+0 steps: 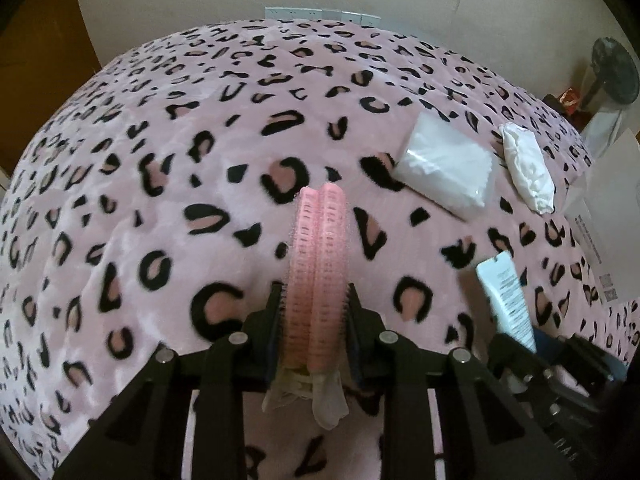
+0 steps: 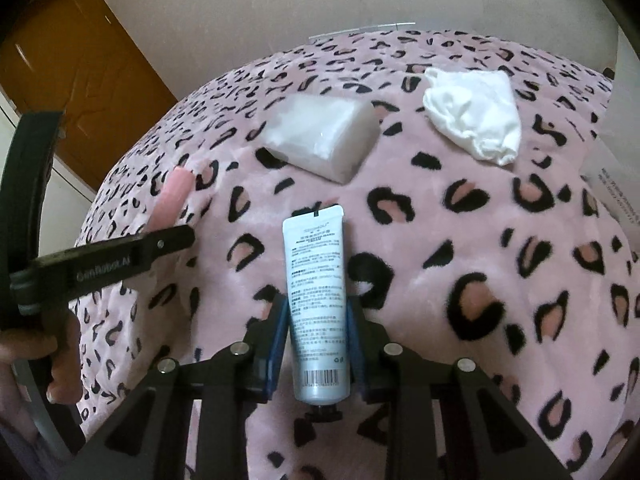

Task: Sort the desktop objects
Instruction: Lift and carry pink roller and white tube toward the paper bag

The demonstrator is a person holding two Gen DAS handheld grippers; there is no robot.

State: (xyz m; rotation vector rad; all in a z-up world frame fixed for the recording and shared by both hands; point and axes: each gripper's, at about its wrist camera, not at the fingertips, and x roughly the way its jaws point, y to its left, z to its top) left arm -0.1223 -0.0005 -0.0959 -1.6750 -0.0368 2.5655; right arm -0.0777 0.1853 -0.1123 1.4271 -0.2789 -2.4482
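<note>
Here, both tools were loaded above a bed covered by a pink leopard-print blanket (image 1: 160,160). The left tool (image 1: 314,304) was closed on a pair of pink hair rollers (image 1: 320,260), which pointed away from the camera toward the middle of the bed. The right tool (image 2: 318,316) was closed on a white cream tube (image 2: 316,300), cap end nearest the camera. Two items lay apart from each other on the blanket toward the bed's far right: a clear-wrapped tissue pack (image 2: 320,140) and a white cloth bundle (image 2: 472,120). No sorting container or grouped pile could be identified, so the task appeared to be at most midway, with both held items to be placed and two more to be handled. The left and centre of the bed offered open blanket. White cardboard sheets (image 1: 608,208) bordered the right edge, and the two tools worked near each other, leaving little room between them.
</note>
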